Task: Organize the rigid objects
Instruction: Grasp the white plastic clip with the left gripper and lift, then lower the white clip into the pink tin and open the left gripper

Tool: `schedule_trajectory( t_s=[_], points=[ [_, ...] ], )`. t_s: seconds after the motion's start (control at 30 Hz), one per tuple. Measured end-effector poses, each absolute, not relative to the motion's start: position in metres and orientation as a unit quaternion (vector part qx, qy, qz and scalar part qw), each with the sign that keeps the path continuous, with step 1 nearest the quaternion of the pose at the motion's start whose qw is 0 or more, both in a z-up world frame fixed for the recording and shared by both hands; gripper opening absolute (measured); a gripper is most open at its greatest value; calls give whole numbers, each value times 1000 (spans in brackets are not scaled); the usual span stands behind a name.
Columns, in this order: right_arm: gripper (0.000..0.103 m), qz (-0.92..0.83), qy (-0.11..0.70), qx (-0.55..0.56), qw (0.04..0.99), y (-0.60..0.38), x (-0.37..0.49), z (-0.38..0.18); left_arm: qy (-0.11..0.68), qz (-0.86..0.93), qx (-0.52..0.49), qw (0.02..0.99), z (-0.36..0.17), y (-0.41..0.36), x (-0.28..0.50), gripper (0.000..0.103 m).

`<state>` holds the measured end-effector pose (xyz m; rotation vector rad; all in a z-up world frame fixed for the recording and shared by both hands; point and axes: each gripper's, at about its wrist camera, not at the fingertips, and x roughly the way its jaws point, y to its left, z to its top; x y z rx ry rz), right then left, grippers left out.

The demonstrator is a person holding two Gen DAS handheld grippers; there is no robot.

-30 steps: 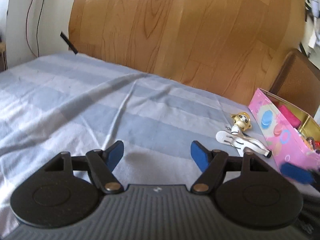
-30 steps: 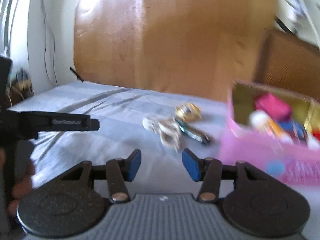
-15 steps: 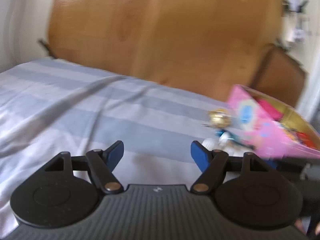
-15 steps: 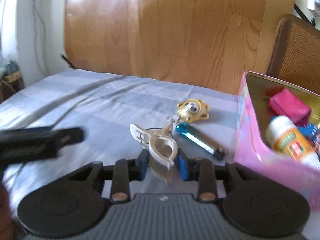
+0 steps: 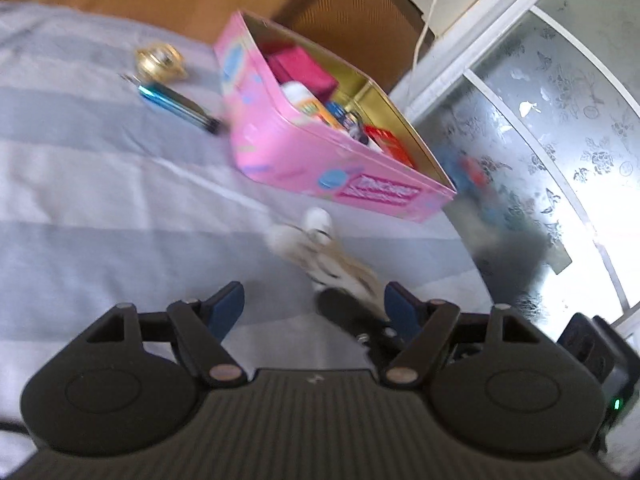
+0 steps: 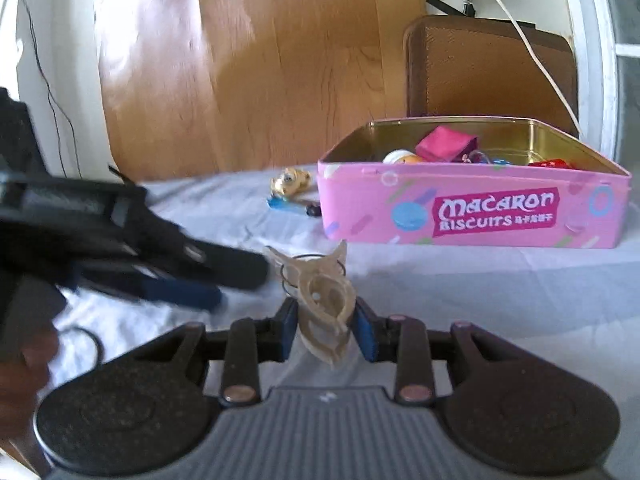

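Observation:
My right gripper point(image 6: 327, 334) is shut on a cream plastic hair claw clip point(image 6: 324, 304), held just above the striped bedsheet; the clip also shows blurred in the left wrist view point(image 5: 320, 246). My left gripper point(image 5: 316, 304) is open and empty, right beside the clip; it shows in the right wrist view point(image 6: 192, 276). A pink Macaron Biscuits tin point(image 6: 480, 216), open and holding several small items, stands ahead to the right; in the left wrist view the tin point(image 5: 288, 148) is ahead. A gold round toy point(image 5: 160, 60) and a blue lighter point(image 5: 176, 104) lie left of the tin.
A wooden headboard point(image 6: 260, 64) rises behind the bed. A brown woven chair back point(image 6: 488, 72) stands behind the tin. A white-framed frosted glass door point(image 5: 560, 120) is at the right, with a white cable point(image 6: 528, 48) hanging.
My right gripper closed on the claw clip and carried it to in front of the tin. My left gripper swung right toward the tin and the clip.

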<state>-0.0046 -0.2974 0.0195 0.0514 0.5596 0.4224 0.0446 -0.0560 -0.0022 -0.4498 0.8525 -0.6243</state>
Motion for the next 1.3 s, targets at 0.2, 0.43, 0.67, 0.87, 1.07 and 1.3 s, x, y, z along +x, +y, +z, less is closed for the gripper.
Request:
schedule_trajectory(
  t_s=[0.2,0.43,0.67,0.87,1.07,1.3],
  points=[
    [30,212,268,22,940,-299,1,20,408,-311,-203,834,6,-82,63,37],
    [30,181,189,37,964,-327,20,50,345,-332,-142,867,66,-125,93,37],
    [30,181,198,73,960,-328,122,70,338,-266,-113,896,78,-140,169,41],
    [41,124,205,9,971,-301,201,55,335,-168,-65,925,67,-148,228,60],
    [42,133,180,26,974,-314,162,47,299,-174,-79,935,70,-123,195,60],
    [42,164,151,72,972,-327,108,47,274,-131,-85,949,63,-67,127,60]
  ],
)
